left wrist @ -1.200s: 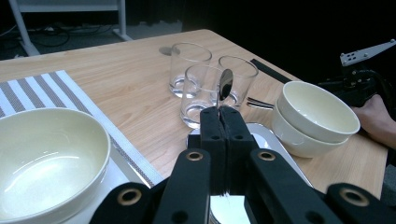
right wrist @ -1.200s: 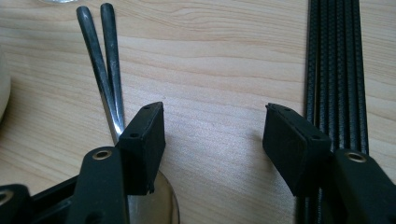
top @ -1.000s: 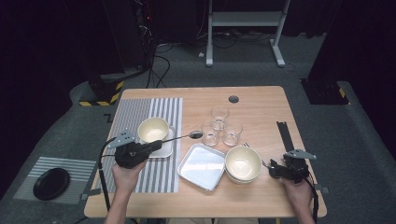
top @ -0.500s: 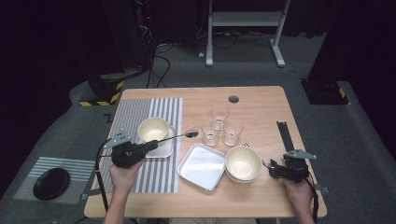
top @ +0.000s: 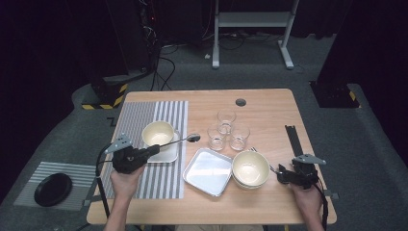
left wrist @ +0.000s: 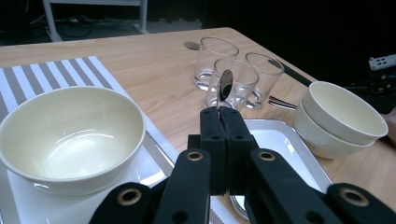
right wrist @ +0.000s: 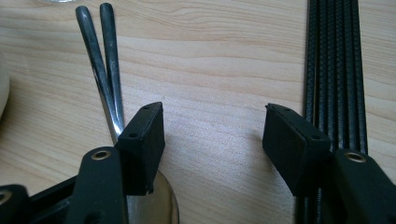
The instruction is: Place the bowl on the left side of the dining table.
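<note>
My left gripper is shut on the handle of a metal spoon, which it holds level above the table. The spoon's bowl points toward the glasses. In the left gripper view the spoon sticks out past the closed jaws of the gripper, edge-on. A cream bowl on a white square plate sits just left of it. My right gripper rests open on the wood at the right. Two metal cutlery handles run under its left jaw.
A striped placemat lies under the plate. A metal tray sits at the middle front, with two stacked cream bowls to its right. Three empty glasses stand behind the tray. A black strip lies by the right gripper.
My left gripper with the spoon has edged slightly to the left. The right gripper has stayed put.
</note>
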`<state>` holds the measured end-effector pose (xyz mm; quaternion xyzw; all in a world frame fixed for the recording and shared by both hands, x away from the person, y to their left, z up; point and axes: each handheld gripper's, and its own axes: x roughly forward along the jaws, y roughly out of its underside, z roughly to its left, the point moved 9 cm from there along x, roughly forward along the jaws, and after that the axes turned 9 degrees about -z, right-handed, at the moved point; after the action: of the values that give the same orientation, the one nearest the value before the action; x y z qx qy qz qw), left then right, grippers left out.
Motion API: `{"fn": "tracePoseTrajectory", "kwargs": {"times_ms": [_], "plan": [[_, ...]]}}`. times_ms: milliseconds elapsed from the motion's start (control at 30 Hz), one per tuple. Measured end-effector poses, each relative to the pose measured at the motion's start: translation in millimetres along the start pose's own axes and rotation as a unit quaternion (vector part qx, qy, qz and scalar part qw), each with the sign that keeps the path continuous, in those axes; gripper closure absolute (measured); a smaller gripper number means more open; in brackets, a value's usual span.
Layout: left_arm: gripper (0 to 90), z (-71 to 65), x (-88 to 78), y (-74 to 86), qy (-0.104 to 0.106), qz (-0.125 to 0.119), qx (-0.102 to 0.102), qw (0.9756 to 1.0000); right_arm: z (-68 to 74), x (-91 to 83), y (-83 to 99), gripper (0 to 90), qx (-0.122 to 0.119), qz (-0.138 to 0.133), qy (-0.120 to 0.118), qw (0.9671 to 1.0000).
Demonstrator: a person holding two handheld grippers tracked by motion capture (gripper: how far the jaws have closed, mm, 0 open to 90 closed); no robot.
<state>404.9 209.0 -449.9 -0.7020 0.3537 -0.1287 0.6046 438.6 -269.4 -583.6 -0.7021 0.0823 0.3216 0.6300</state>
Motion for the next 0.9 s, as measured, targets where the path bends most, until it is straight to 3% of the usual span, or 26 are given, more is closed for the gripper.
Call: {"fn": "tracePoseTrajectory", "kwargs": {"times_ms": [33, 233, 400, 433, 500, 533, 567, 600, 633, 700, 733, 767, 900], "plan": [[89.1, -0.1, -0.4, 0.7, -0.006, 0.001, -0.010, 0.9999, 0.0, 0.0, 0.0, 38.7, 0.000, 0.000, 0.000, 1.0000], [89.1, 5.4, -4.8, -0.1, -0.016, -0.001, -0.012, 0.9998, 0.0, 0.0, 0.1, 38.6, 0.001, 0.000, 0.001, 1.0000], [89.2, 9.8, -6.8, 0.0, -0.017, 0.001, -0.001, 0.9999, 0.0, -0.1, 0.0, 38.6, 0.001, 0.000, 0.001, 1.0000], [89.2, 9.2, -7.2, 0.5, -0.023, 0.000, -0.015, 0.9996, 0.0, 0.0, 0.0, 38.6, 0.001, 0.000, 0.001, 1.0000], [89.1, 11.8, -8.1, 0.7, -0.022, 0.003, -0.007, 0.9997, 0.0, -0.1, 0.1, 38.6, 0.001, 0.000, 0.001, 1.0000], [89.1, 11.6, -8.3, 1.1, -0.026, 0.001, -0.017, 0.9995, 0.0, 0.0, 0.1, 38.6, 0.001, 0.000, 0.001, 1.0000], [89.1, 14.3, -8.9, 1.0, -0.023, 0.002, -0.003, 0.9997, 0.0, -0.1, 0.1, 38.6, 0.001, 0.000, 0.001, 1.0000], [89.1, 14.1, -9.2, 1.6, -0.029, 0.001, -0.016, 0.9994, 0.0, -0.1, 0.1, 38.6, 0.001, 0.000, 0.001, 1.0000], [89.1, 15.8, -9.2, 1.0, -0.027, -0.002, -0.009, 0.9996, 0.0, -0.1, 0.1, 38.6, 0.001, 0.000, 0.002, 1.0000], [89.1, 16.2, -9.9, 1.2, -0.033, -0.004, -0.020, 0.9993, 0.0, -0.1, 0.1, 38.6, 0.001, 0.000, 0.001, 1.0000], [89.1, 17.7, -10.5, 1.2, -0.030, -0.003, -0.013, 0.9995, 0.0, -0.1, 0.1, 38.6, 0.001, 0.000, 0.001, 1.0000], [89.1, 18.4, -11.2, 1.2, -0.032, -0.007, -0.023, 0.9992, 0.1, -0.1, 0.1, 38.6, 0.001, 0.000, 0.002, 1.0000], [89.1, 22.8, -13.3, 2.4, -0.033, -0.004, -0.014, 0.9993, 0.0, -0.1, 0.1, 38.6, 0.001, 0.000, 0.001, 1.0000]]}}
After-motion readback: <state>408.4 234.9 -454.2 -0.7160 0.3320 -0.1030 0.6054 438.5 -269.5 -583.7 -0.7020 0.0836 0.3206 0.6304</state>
